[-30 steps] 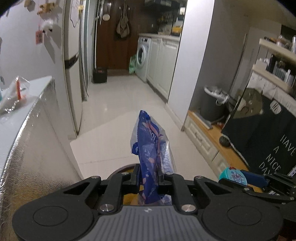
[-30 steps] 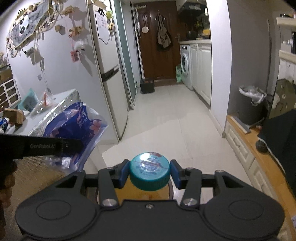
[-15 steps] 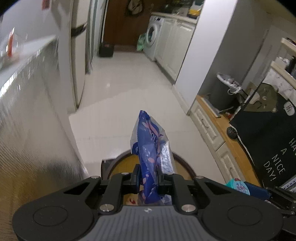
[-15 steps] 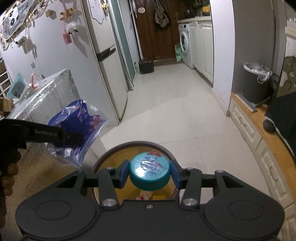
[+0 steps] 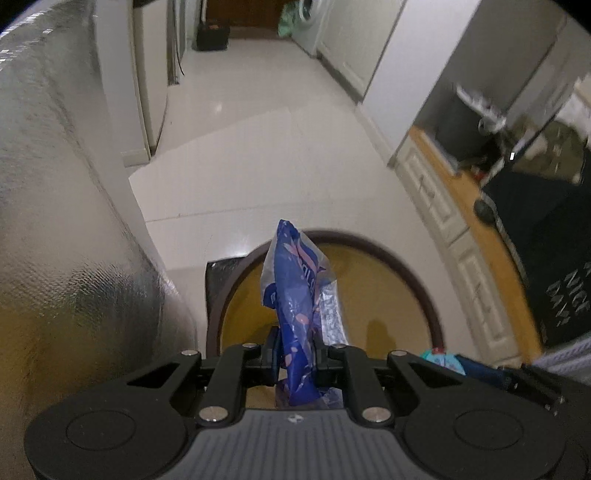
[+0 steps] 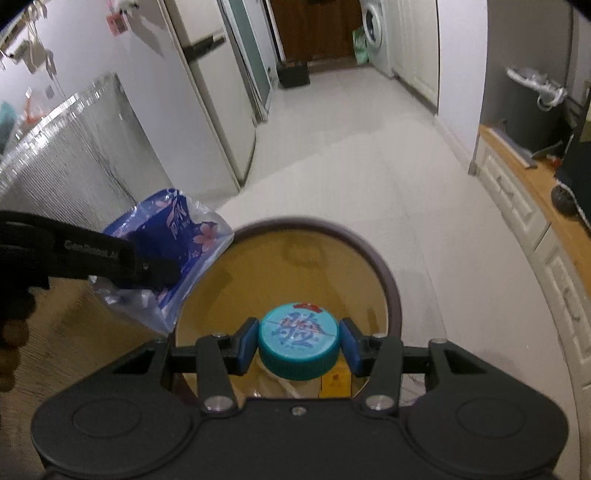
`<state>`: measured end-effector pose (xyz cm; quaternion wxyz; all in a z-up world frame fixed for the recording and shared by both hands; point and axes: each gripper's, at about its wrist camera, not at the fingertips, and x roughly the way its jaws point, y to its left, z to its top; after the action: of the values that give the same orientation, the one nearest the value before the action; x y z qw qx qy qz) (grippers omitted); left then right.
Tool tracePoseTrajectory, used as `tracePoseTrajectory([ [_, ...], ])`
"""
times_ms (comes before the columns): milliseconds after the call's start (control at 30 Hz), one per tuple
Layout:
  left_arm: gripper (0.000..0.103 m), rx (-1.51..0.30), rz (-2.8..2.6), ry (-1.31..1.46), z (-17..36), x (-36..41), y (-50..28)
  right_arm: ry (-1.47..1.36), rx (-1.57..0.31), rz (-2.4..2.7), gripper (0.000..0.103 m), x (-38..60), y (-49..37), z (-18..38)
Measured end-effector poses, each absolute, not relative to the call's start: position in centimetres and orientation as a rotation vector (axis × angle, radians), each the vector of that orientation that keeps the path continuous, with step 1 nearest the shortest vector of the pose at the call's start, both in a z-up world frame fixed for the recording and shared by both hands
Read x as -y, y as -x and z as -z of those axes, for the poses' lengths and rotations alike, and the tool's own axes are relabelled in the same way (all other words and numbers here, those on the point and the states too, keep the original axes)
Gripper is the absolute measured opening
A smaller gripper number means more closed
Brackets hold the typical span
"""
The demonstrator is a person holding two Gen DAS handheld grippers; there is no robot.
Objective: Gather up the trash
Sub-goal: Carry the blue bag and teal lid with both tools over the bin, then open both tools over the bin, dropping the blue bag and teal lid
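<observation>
My left gripper is shut on a crumpled blue plastic wrapper that sticks up between its pads. That wrapper also shows in the right wrist view, held over the bin's left rim. My right gripper is shut on a teal bottle cap, clamped by its sides between the blue pads; the bottle below is hidden. Under both grippers stands a round bin with a dark rim and a yellow inside. Some pale trash lies at its bottom.
A counter wrapped in silver foil rises close on the left. A fridge stands behind it. White floor tiles run toward a washing machine. Low white cabinets with a wooden top line the right, with a dark lined bin.
Both grippers have sunk and tipped downward, so the bin has come into fuller view beneath them. Their holds on the wrapper and the cap are the same.
</observation>
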<state>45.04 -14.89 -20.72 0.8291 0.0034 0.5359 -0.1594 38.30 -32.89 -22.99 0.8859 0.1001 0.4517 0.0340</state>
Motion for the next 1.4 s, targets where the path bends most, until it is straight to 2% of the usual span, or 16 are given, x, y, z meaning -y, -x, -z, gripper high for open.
tracePoseTrajectory([
  [367,0.017,-1.206,0.355,-0.136,23.6,16.0,-46.9,-0.162,-1.074,-0.087,0.048,31.6,-41.0,26.6],
  [933,0.020,-1.251,0.400,-0.241,25.9,17.1,-48.3,-0.067,-1.136,-0.174,0.048,30.4,-42.8,27.1],
  [1000,0.033,-1.257,0.400,-0.239,26.1,17.1,-48.4,-0.063,-1.136,-0.182,0.048,30.5,-42.8,27.0],
  [1067,0.050,-1.264,0.398,-0.246,26.3,17.2,-48.3,-0.064,-1.137,-0.181,0.048,30.6,-42.8,27.1],
  [1267,0.067,-1.286,0.403,-0.299,26.8,17.8,-47.9,-0.065,-1.151,-0.180,0.048,30.9,-42.8,27.5],
  [1400,0.074,-1.293,0.392,-0.319,27.0,18.0,-48.0,-0.059,-1.163,-0.186,0.048,31.0,-43.0,27.7],
])
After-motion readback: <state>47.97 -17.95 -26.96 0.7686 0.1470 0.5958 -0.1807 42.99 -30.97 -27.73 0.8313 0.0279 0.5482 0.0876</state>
